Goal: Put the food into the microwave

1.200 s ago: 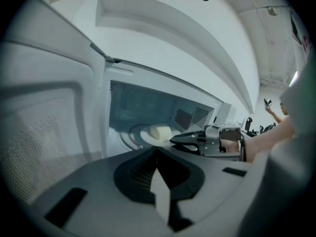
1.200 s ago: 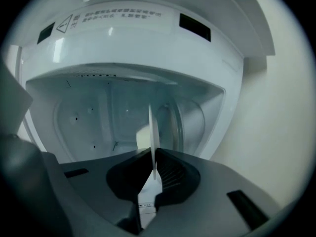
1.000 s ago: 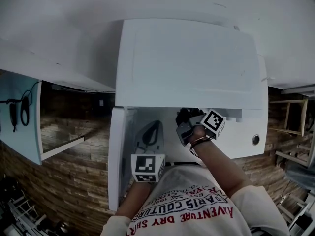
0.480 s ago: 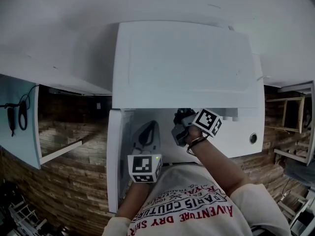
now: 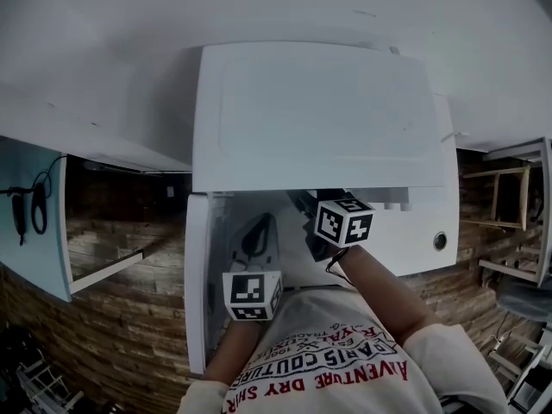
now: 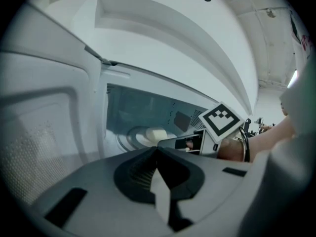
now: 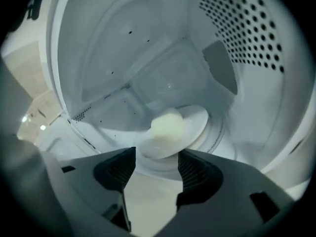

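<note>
Rolled over since the earlier head view, the marker cube [image 5: 343, 221] on the right claw [image 7: 155, 158] now shows its top face to the camera, and that claw's jaws have just been opening; they stand wide apart, gripping nothing. Nearest the person, the left claw [image 6: 157, 154] hangs outside the opening with its jaws pressed together and nothing between them, just beside the door [image 5: 197, 283], which stands swung out on the left. Further in, the right claw reaches through the opening into the microwave [image 5: 319, 110]. Straight ahead of its jaws, the near rim of the plate [image 7: 195, 120] sits in the gap between the two pads without either pad pressing on it. The pale lump of food [image 7: 167, 125] lies on the plate a little left of centre. The plate appears to rest on the cavity floor, so the food looks already delivered. Beyond it rise the back wall [image 7: 163, 78] and, to the right, the perforated side wall [image 7: 247, 28], both close by, so there is little room forward or sideways. The free path for the right claw is probably straight back along its own line, keeping the pads clear of the rim. For shutting the door, the left claw is the nearer one.
</note>
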